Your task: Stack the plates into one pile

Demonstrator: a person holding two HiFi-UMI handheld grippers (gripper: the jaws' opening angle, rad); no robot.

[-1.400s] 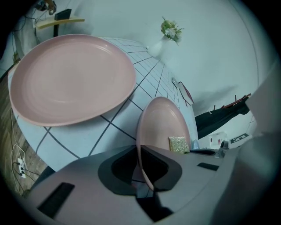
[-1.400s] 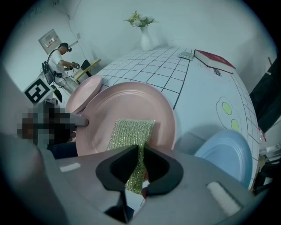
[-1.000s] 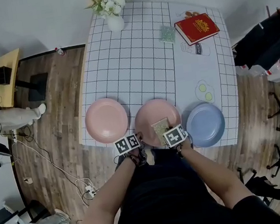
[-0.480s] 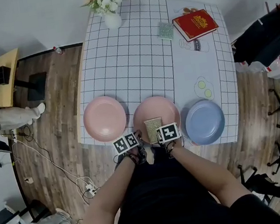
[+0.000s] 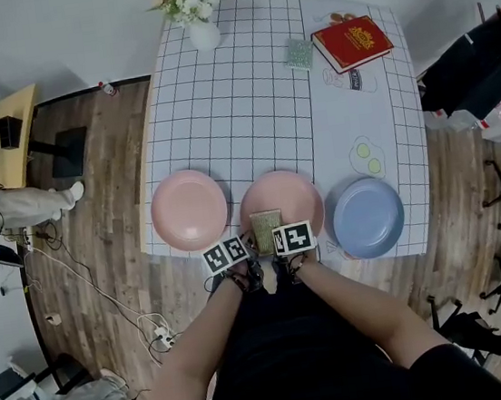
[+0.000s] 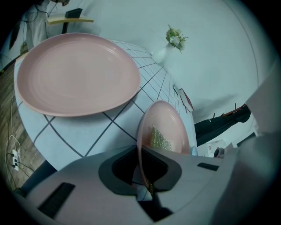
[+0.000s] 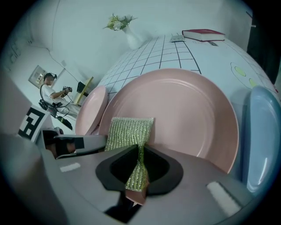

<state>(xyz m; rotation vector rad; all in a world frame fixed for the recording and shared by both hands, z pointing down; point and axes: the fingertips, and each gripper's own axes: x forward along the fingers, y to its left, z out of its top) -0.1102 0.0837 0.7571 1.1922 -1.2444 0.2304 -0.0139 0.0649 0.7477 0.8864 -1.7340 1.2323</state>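
Three plates lie along the table's near edge: a pink plate (image 5: 189, 209) on the left, a second pink plate (image 5: 285, 197) in the middle, and a blue plate (image 5: 369, 216) on the right. My left gripper (image 5: 249, 245) is shut on the near rim of the middle pink plate (image 6: 169, 125), which runs edge-on between its jaws. A green-gold scouring cloth (image 7: 129, 129) rests on that plate's near part, and my right gripper (image 7: 139, 169) is shut on its near end. In the left gripper view the left pink plate (image 6: 74, 72) lies flat beyond.
A white vase of flowers (image 5: 199, 14), a small green square pad (image 5: 300, 53) and a red book (image 5: 352, 44) sit at the table's far end. The checked tablecloth (image 5: 238, 105) lies between them and the plates. Cables run over the wooden floor (image 5: 106, 287) at left.
My right gripper has moved left along the middle plate's near rim and rolled, dragging the scouring cloth with it towards the left gripper. The left gripper and the plates have stayed put.
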